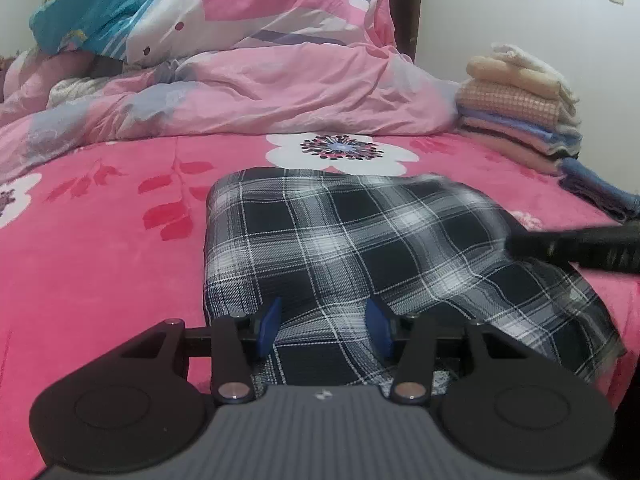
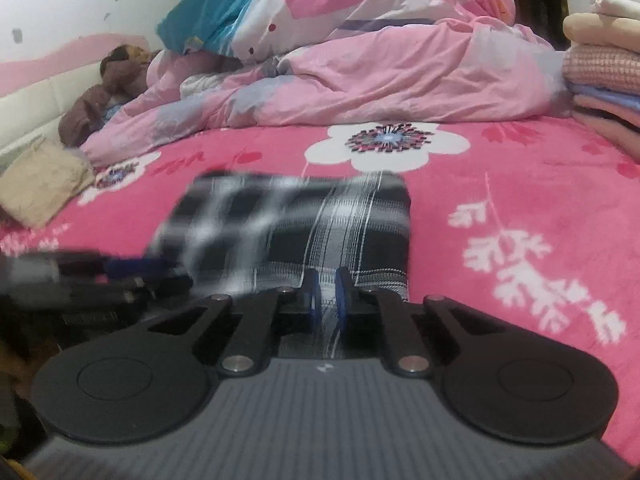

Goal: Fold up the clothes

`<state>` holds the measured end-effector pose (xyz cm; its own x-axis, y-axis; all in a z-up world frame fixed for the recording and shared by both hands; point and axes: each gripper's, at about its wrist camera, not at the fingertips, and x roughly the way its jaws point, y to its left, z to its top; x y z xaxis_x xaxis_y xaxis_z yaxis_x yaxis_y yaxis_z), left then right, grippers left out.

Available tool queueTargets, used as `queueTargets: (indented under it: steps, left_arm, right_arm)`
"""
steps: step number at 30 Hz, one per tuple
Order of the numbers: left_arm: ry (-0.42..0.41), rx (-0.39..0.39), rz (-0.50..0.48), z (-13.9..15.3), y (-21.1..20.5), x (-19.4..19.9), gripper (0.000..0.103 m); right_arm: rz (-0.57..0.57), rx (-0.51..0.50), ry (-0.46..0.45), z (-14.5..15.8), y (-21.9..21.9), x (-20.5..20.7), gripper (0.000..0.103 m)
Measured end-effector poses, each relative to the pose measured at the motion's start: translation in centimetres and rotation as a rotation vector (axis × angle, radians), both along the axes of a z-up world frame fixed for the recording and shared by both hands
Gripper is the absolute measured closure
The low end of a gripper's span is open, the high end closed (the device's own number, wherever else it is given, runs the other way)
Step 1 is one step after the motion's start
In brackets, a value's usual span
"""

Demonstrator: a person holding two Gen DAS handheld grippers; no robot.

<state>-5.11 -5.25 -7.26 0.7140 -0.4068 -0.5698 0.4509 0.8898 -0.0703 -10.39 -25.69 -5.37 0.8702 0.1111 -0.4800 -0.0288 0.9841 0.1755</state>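
Note:
A black-and-white plaid garment (image 1: 360,248) lies partly folded on the pink flowered bedspread (image 1: 100,260). My left gripper (image 1: 323,328) is open at the garment's near edge, and its blue pads (image 1: 269,328) stand apart with cloth lying between them. Blurred and dark, the right gripper (image 1: 572,246) reaches over the garment's right side. In the right wrist view my right gripper (image 2: 327,302) is shut on a fold of the plaid garment (image 2: 304,220), whose left part is blurred. The left gripper (image 2: 100,276) shows as a dark blur at the left.
A stack of folded clothes (image 1: 520,108) (image 2: 604,72) stands at the bed's far right. A heaped pink duvet (image 1: 260,80) and a teal pillow (image 1: 96,8) fill the back. A beige cloth (image 2: 40,180) and a brown plush toy (image 2: 108,88) lie at the left.

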Motion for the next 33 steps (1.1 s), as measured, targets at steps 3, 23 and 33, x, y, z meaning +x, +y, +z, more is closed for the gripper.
queueTargets:
  steps: [3, 23, 33]
  left_arm:
    - [-0.004, -0.002, 0.004, -0.1, -0.1, -0.1, 0.054]
    - [0.284, -0.366, 0.042, 0.0, 7.8, -0.8, 0.051]
    - [0.418, -0.477, 0.042, -0.9, 10.6, -0.9, 0.079]
  right_arm:
    - [-0.007, -0.017, -0.045, 1.5, 0.1, 0.4, 0.095]
    - [-0.020, -0.021, 0.017, -2.0, 0.0, 2.8, 0.096]
    - [-0.018, -0.040, 0.013, -2.0, 0.2, 2.8, 0.096]
